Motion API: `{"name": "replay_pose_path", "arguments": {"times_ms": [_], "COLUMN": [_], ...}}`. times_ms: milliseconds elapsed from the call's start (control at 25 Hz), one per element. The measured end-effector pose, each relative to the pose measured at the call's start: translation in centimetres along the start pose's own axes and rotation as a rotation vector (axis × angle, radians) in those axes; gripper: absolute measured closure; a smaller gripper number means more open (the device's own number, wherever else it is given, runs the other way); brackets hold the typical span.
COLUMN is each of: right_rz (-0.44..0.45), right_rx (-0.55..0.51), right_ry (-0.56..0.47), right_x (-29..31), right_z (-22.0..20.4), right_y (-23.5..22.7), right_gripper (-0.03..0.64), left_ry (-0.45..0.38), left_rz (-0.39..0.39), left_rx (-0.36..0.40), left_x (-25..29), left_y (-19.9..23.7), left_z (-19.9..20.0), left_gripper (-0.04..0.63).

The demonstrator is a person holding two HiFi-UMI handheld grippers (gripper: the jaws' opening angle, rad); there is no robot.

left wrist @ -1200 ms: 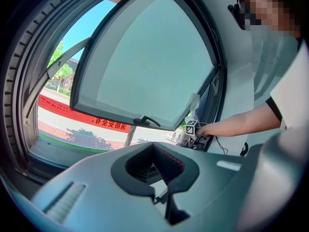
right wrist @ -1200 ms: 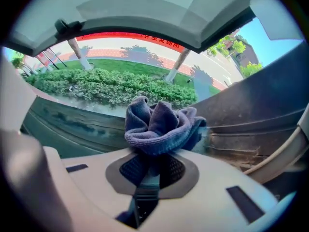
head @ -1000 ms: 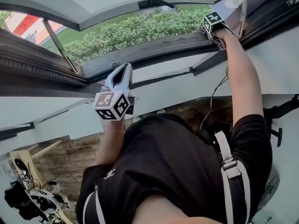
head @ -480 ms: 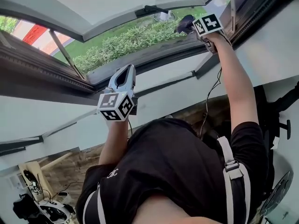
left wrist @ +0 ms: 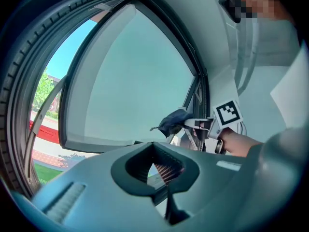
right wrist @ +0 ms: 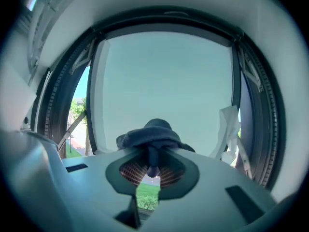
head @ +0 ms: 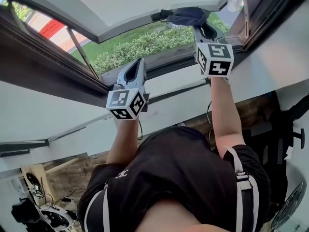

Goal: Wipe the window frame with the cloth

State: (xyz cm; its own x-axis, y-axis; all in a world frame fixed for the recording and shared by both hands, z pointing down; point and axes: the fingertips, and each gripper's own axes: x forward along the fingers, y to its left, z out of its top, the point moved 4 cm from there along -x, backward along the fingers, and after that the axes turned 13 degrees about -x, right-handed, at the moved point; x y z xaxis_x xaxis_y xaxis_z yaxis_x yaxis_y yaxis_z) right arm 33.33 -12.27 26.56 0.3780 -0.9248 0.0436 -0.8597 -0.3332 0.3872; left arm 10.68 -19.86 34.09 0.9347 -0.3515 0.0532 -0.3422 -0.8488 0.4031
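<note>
A dark blue cloth (head: 186, 16) is bunched in my right gripper (head: 200, 29), which is shut on it and held up at the lower edge of the open window sash (head: 130, 25). In the right gripper view the cloth (right wrist: 152, 134) spills over the closed tips (right wrist: 152, 164), in front of the pale pane and dark frame (right wrist: 166, 30). My left gripper (head: 138, 63) is raised near the dark lower window frame (head: 164, 62), jaws together with nothing in them. The left gripper view shows its tips (left wrist: 161, 166) and, beyond them, the cloth (left wrist: 173, 121).
A metal stay arm (head: 79, 47) braces the sash at the left. White crumpled film (right wrist: 229, 129) hangs by the right frame side. A green hedge (head: 145, 45) lies outside. Below the person are a wooden floor, cables and equipment (head: 29, 207).
My right gripper has carried the cloth leftward from the frame's right corner to the sash's lower edge. The left gripper has risen slightly and shifted right.
</note>
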Motion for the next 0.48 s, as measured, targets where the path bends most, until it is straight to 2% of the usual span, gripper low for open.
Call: {"name": "replay_pose_path", "arguments": {"times_ms": [200,480], "right_rz": [-0.068,-0.115], "right_rx": [0.033,0.073], "right_ry": [-0.076,0.012], "right_x": [-5.8,-12.0], "right_z": [-2.1,-9.2], "right_y": [4.8,9.2], "right_gripper": [0.574,0.574], "left_ry": [-0.040,0.024], "left_rz": [-0.006,-0.024], "left_rx": [0.033,0.006], "left_x": [-1.9,-2.4], "left_y": [-0.2,-0.2], "left_z": [1.0,-2.1], "left_gripper": [0.586,0.586]}}
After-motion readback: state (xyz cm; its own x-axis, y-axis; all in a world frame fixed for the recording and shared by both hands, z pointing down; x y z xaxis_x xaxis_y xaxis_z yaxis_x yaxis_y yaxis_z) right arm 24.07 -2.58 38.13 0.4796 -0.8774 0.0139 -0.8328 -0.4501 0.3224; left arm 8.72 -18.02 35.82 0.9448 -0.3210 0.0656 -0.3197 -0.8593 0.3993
